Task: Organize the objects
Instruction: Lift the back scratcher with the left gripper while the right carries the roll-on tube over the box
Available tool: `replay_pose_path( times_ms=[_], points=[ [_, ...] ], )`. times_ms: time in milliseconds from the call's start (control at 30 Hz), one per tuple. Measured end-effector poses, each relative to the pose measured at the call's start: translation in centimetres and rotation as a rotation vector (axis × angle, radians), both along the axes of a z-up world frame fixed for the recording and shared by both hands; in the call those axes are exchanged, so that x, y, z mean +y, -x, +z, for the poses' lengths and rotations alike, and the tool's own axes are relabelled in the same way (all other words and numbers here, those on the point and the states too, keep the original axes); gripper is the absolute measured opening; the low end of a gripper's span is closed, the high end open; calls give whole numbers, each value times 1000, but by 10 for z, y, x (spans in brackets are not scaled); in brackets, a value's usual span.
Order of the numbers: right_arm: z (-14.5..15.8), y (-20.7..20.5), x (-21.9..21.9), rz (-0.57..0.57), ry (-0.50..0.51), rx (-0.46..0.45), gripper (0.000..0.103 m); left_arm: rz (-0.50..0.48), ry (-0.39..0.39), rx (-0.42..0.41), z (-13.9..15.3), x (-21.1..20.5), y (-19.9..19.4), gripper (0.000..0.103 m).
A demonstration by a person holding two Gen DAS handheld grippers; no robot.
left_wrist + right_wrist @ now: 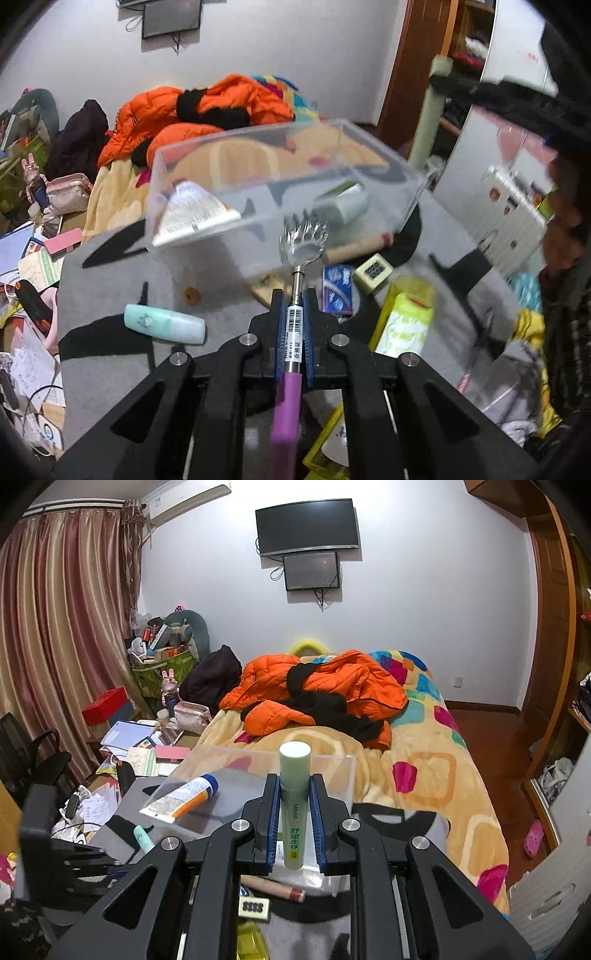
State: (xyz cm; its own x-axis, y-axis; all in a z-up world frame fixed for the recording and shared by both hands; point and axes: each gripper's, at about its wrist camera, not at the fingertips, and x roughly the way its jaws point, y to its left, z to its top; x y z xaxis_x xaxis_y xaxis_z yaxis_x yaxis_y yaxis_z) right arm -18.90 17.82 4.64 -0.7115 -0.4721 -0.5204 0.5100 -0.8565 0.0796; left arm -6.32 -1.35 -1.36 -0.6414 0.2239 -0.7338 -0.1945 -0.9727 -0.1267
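Right tool (294,805) grips green tube (294,808) over clear box (258,760) holding 1 white tube (184,797)

Glossy metal back scratcher (303,243), clear plastic box (280,177)

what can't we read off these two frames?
- Left wrist view: the back scratcher's purple handle end runs off the bottom edge.
- Left wrist view: the right side is motion-blurred; the yellow box's print is unreadable.
- Right wrist view: the gripper body hides most of the mahjong tile and rolling pin.
- Right wrist view: the green tube's small print is too small.
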Motion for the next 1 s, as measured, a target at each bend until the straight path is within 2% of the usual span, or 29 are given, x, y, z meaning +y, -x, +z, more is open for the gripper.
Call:
replay_pose_path(
  times_ms=[67,100,300,433,667,800,1000],
  points=[
    [-1,4,-4,0,-13,-1,14,1,-8,29,10,-1,-2,5],
    [-2,5,-6,1,-16,-3,14,1,-12,43,15,0,-4,1],
    [-10,11,-9,5,-32,-25,14,-14,-5,72,29,-5,-7,1],
    [-15,16,-13,4,-59,-30,14,-41,-8,-1,18,-6,2,2],
    [-23,26,-22,-7,-142,-23,14,-121,11,-219,-39,3,28,5],
    [-28,32,-22,-8,-165,-37,14,-154,29,-255,-56,12,32,10],
    [-36,39,-28,8,-182,-65,14,-164,76,-213,-55,19,34,7]
  ],
)
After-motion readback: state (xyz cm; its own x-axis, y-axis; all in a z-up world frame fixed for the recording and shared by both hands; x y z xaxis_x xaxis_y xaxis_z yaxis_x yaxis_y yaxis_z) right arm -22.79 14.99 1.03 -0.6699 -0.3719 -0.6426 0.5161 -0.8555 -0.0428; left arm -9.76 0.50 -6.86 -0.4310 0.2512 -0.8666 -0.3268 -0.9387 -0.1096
